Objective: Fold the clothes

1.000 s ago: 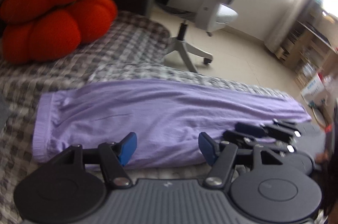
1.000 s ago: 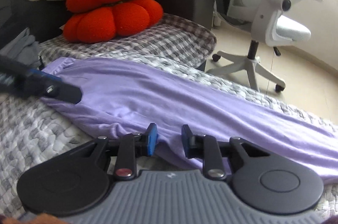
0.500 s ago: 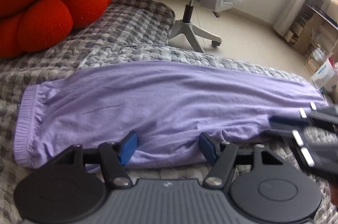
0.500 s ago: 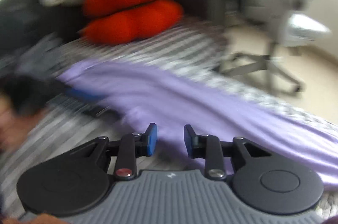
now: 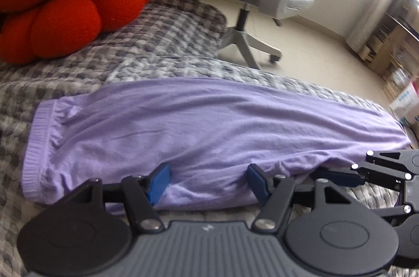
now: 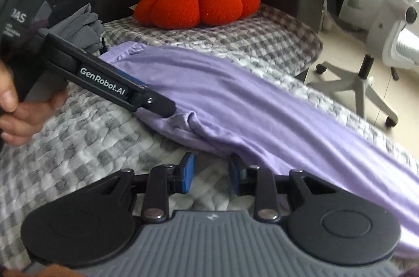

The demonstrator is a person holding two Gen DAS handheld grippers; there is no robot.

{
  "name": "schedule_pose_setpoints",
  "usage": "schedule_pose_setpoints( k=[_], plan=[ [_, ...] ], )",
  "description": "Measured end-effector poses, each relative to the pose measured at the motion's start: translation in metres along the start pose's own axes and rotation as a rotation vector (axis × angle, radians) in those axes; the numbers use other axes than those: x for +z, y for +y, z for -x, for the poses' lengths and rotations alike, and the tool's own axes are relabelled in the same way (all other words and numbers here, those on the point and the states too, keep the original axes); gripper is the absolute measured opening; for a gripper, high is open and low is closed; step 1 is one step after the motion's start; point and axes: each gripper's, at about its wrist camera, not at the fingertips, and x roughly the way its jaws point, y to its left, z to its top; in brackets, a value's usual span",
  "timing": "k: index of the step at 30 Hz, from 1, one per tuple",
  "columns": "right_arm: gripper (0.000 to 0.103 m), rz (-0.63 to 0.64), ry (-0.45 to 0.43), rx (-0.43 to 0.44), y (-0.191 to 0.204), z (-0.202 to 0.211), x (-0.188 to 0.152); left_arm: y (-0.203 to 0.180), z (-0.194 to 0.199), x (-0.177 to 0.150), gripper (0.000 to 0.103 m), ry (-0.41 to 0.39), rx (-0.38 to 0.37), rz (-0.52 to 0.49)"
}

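We see the purple garment [image 5: 209, 130] stretched flat across the checked blanket [image 6: 78, 146] — our left gripper [image 5: 208, 181] straddles its near hem, unclenched; our right gripper [image 6: 210, 173], at three o'clock, grasps nothing

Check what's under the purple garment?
The purple garment lies on a grey checked blanket, which shows on every side. Anything beneath the cloth itself is covered.

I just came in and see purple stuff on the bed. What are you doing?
A person is folding a purple garment laid flat on the checked blanket. The left gripper is open at its near edge, fabric between its fingers. The right gripper is open by the same edge, holding nothing yet.
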Motion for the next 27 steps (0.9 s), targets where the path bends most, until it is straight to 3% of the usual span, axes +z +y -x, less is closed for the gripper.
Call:
schedule_pose_setpoints(
  k=[8,12,17,23,27],
  plan=[
    [0.032,-0.003,-0.042,0.062,-0.01,0.002,0.005,0.013,0.006,0.0,0.067,-0.007,0.028,0.042],
    [0.037,0.017,-0.048,0.038,-0.011,0.009,0.008,0.017,0.007,0.001,0.067,-0.004,0.022,0.062],
    [0.042,-0.033,0.034,0.019,-0.025,0.005,0.005,0.015,0.006,0.0,0.067,0.001,0.025,0.048],
    [0.042,-0.044,-0.049,0.058,-0.022,0.012,0.009,0.017,0.006,0.0,0.067,0.006,0.019,0.057],
    [0.042,-0.009,-0.053,0.048,-0.014,0.005,0.01,0.018,0.007,-0.002,0.067,0.005,0.016,0.062]
  ],
)
